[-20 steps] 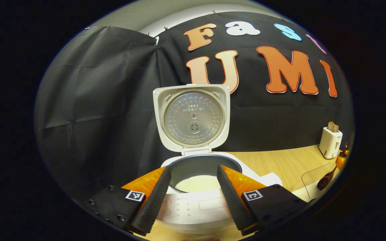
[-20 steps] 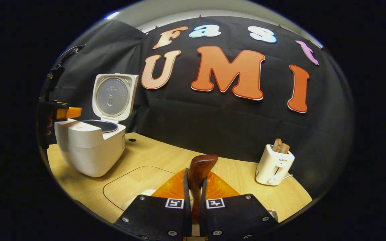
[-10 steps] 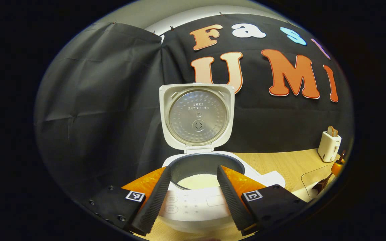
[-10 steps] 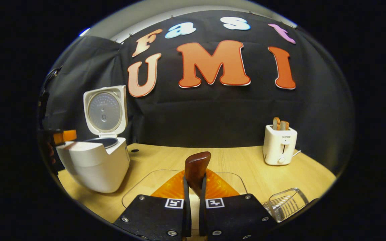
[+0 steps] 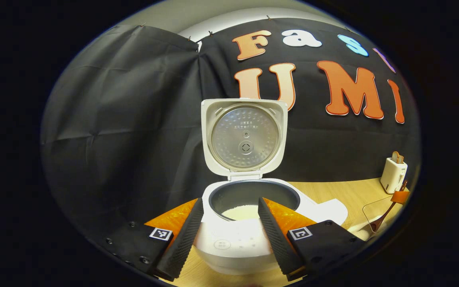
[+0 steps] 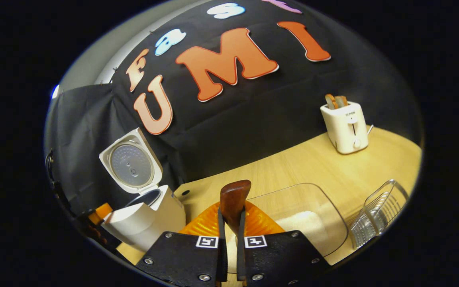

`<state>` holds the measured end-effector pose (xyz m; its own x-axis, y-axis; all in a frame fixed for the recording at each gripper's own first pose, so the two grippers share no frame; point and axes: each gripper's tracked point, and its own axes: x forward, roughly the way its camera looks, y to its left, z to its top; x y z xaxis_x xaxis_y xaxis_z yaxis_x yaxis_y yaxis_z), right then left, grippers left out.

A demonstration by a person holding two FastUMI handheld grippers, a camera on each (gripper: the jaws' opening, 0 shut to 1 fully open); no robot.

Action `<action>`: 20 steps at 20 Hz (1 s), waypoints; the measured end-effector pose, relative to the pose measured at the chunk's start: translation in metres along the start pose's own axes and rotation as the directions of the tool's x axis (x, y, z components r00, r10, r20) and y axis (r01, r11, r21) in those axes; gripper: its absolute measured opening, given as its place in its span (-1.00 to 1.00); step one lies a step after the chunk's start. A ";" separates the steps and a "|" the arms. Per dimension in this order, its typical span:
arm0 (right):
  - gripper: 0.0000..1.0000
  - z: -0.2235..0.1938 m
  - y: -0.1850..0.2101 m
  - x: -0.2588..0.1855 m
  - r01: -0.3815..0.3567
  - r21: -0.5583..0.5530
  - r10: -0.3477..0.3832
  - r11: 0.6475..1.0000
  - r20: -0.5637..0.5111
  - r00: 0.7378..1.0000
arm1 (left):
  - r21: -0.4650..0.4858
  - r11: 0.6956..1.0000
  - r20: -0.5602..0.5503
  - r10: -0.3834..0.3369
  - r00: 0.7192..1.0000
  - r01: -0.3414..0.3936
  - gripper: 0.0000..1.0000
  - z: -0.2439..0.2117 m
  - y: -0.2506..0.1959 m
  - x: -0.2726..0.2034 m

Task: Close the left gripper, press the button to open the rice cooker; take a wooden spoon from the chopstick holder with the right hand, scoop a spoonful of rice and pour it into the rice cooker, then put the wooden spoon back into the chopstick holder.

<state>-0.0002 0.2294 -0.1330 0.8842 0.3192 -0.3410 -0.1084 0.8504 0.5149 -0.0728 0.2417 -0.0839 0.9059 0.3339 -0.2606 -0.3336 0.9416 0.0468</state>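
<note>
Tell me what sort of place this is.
Likely a mock kitchen counter in a recording booth: an open rice cooker and a toaster stand on a wooden table against a black cloth wall.

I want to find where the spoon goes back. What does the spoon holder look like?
Start at the wooden table and find the clear tray of rice. Just beside it, at the table's edge, lies the wire basket. It is see-through metal mesh, unlike the solid white toaster farther back.

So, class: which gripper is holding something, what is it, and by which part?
The right gripper is shut on the wooden spoon, gripping its handle just below the end. The left gripper is open, holding nothing.
</note>
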 end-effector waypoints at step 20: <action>-0.81 0.033 -0.062 0.001 -0.060 0.688 0.081 0.723 0.002 0.997 | -0.019 1.000 -0.007 0.019 1.000 -0.019 0.81 -0.004 0.006 -0.003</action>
<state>0.0223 0.1633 -0.1392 0.8733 0.3863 -0.2968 0.1814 0.3076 0.9341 -0.0782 0.2457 -0.0864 0.8974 0.3515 -0.2668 -0.3560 0.9339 0.0333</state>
